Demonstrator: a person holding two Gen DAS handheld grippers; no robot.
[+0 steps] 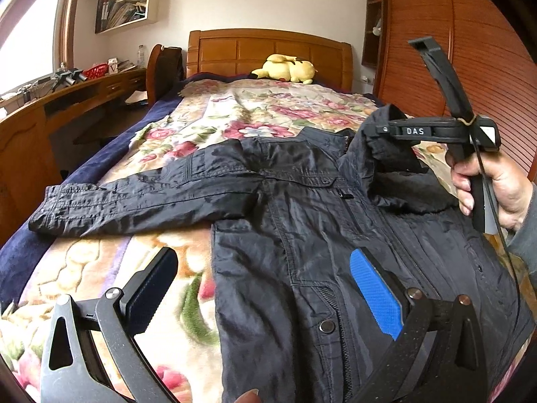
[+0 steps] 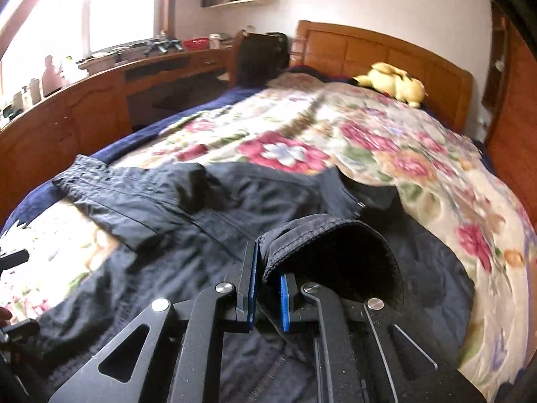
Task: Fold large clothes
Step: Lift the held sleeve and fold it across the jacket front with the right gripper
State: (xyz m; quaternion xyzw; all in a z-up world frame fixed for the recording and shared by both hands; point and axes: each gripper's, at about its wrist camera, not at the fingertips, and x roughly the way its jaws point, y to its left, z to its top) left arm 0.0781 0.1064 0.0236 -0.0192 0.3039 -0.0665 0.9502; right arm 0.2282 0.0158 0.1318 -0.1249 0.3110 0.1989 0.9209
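Observation:
A dark navy jacket (image 1: pixel 302 221) lies front up on the floral bedspread (image 1: pixel 235 107), with one sleeve (image 1: pixel 134 198) stretched out to the left. My left gripper (image 1: pixel 265 295) hovers open just above the jacket's lower front, and nothing is between its blue pads (image 1: pixel 376 295). My right gripper (image 2: pixel 268 285) is shut on the cuff (image 2: pixel 329 245) of the other sleeve. In the left wrist view the right gripper (image 1: pixel 377 130) holds that cuff raised over the jacket's collar area, with a hand (image 1: pixel 486 184) on its handle.
A yellow plush toy (image 1: pixel 285 69) lies by the wooden headboard (image 1: pixel 268 53). A long wooden desk (image 1: pixel 67 100) with clutter runs along the left of the bed. A slatted wooden wardrobe (image 1: pixel 470 50) stands on the right. Floral bedspread shows beyond the jacket.

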